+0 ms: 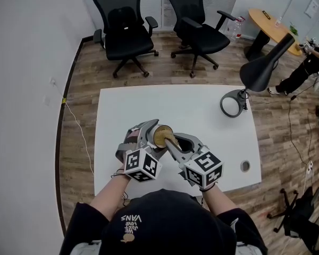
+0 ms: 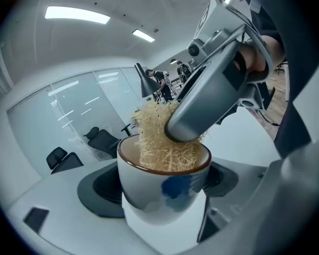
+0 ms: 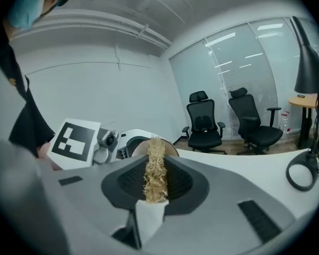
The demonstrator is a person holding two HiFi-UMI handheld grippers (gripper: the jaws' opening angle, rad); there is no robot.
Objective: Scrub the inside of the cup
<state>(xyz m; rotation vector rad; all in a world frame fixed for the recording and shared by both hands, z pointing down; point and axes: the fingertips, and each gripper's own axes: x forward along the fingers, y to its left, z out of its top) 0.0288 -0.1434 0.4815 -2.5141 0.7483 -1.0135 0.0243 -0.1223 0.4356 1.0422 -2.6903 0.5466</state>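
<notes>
A white cup (image 2: 162,193) with a brown rim and a blue patch sits clamped between the jaws of my left gripper (image 2: 165,206). In the head view the cup (image 1: 160,135) is held above the white table (image 1: 122,108), its mouth turned toward my right gripper (image 1: 173,142). That gripper is shut on a straw-coloured loofah scrubber (image 3: 155,171), which is pushed down into the cup's mouth. From the left gripper view the scrubber (image 2: 154,137) fills the cup, with the right gripper's grey jaw tips (image 2: 194,118) pressing on it.
A black desk lamp (image 1: 263,68) with a round base (image 1: 232,103) stands at the table's far right. Two black office chairs (image 1: 125,23) wait behind the table, and a round wooden table (image 1: 271,25) is at far right. A cable hole (image 1: 245,166) marks the near right corner.
</notes>
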